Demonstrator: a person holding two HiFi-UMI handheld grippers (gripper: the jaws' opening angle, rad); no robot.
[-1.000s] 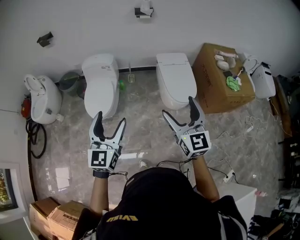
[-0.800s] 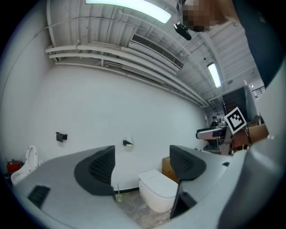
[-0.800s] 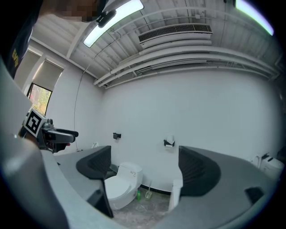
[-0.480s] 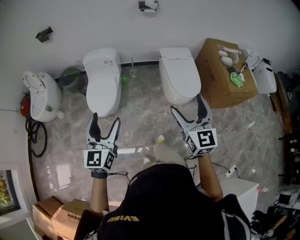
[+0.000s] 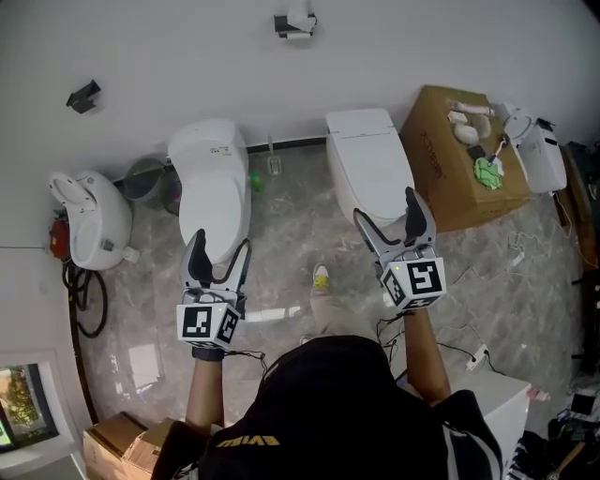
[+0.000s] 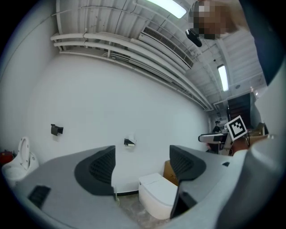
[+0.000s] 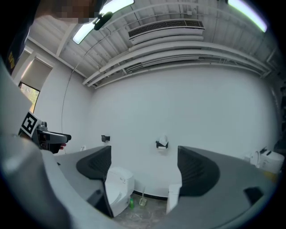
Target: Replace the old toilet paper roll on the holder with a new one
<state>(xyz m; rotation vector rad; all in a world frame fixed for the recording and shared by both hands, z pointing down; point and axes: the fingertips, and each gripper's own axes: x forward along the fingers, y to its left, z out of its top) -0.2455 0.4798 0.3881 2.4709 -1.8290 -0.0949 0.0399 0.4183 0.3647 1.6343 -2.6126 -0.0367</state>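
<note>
The toilet paper holder [image 5: 295,22] hangs on the white wall between the two toilets, with a nearly spent roll on it; it also shows small and far off as the holder [image 7: 162,144] in the right gripper view and the holder [image 6: 129,142] in the left gripper view. On the cardboard box [image 5: 450,169] at the right lie white rolls [image 5: 467,131]. My left gripper [image 5: 217,254] is open and empty above the left toilet [image 5: 213,192]. My right gripper [image 5: 390,218] is open and empty over the right toilet [image 5: 371,165].
A third white toilet unit [image 5: 89,220] stands at the far left beside a dark bin [image 5: 148,178]. A toilet brush [image 5: 273,161] and a green bottle [image 5: 253,181] sit by the wall. Cables [image 5: 89,300] lie on the marble floor. A second wall bracket [image 5: 82,96] is mounted left.
I have stepped toward the wall: the toilets and box lie closer under both grippers. A foot has come into view on the floor. Both grippers stay open.
</note>
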